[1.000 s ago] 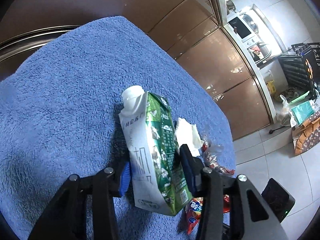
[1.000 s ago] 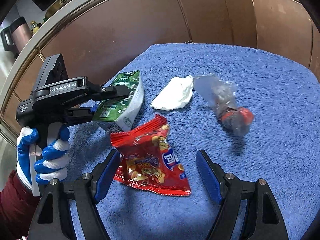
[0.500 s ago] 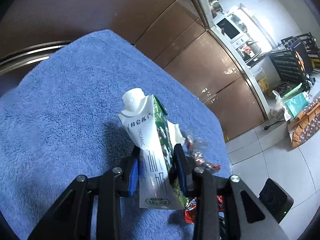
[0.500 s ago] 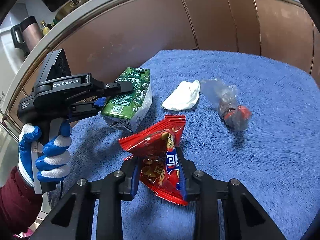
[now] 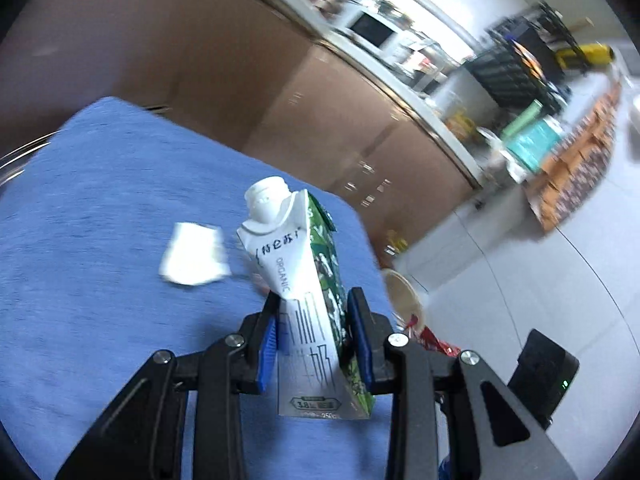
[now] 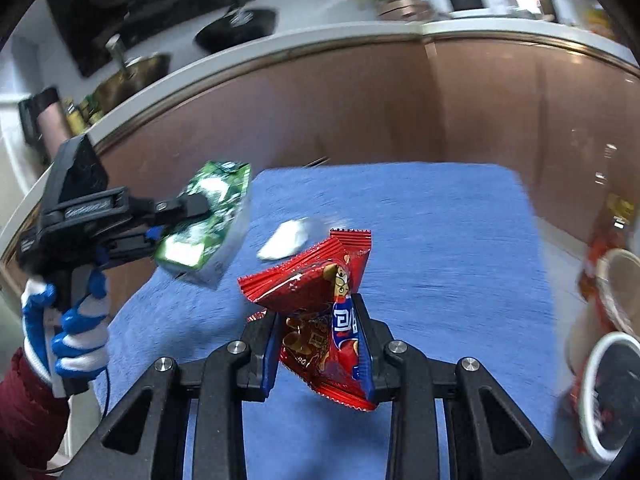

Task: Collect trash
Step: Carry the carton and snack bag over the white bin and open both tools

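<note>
My left gripper [image 5: 314,334] is shut on a green and white milk carton [image 5: 304,280] with a white cap, held up off the blue towel [image 5: 100,240]. The carton also shows in the right wrist view [image 6: 208,224], clamped in the left gripper [image 6: 176,220]. My right gripper [image 6: 318,344] is shut on a red snack wrapper [image 6: 320,300], lifted above the towel [image 6: 440,240]. A crumpled white tissue [image 5: 194,254] lies on the towel; it also shows in the right wrist view [image 6: 286,238].
Brown cabinet fronts [image 6: 320,112] stand behind the towel-covered table. Paper cups [image 6: 612,320] with red print sit at the right edge of the right wrist view; one cup [image 5: 402,296] shows past the towel's edge in the left wrist view. Grey tiled floor [image 5: 520,280] lies to the right.
Both grippers have lifted their loads off the towel and swung toward the right. The right gripper closed on the red wrapper a second ago. The views now blur with motion.
</note>
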